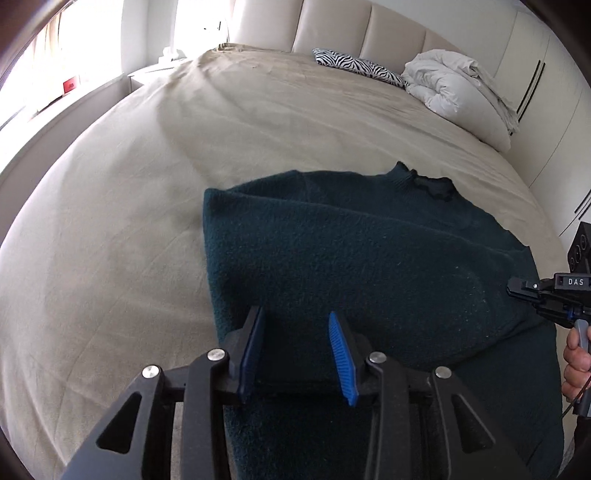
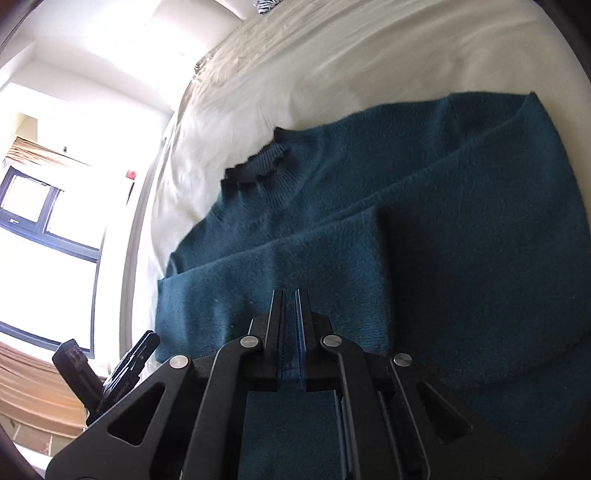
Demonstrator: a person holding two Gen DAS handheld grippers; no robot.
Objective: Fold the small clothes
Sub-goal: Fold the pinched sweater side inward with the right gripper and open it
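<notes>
A dark teal knit sweater lies flat on the beige bed sheet, its collar pointing toward the headboard. In the right wrist view one sleeve lies folded across the sweater body. My left gripper hovers over the sweater's near left part, blue pads apart and pressing nothing. My right gripper is shut over the folded sleeve; I cannot tell if any fabric sits in the thin slit. From the left wrist view the right gripper sits at the sweater's right edge, held by a hand.
A zebra-print pillow and a bundled white duvet lie at the bed's far right by the padded headboard. A nightstand stands at the far left. White wardrobe doors line the right; a window is beyond the bed.
</notes>
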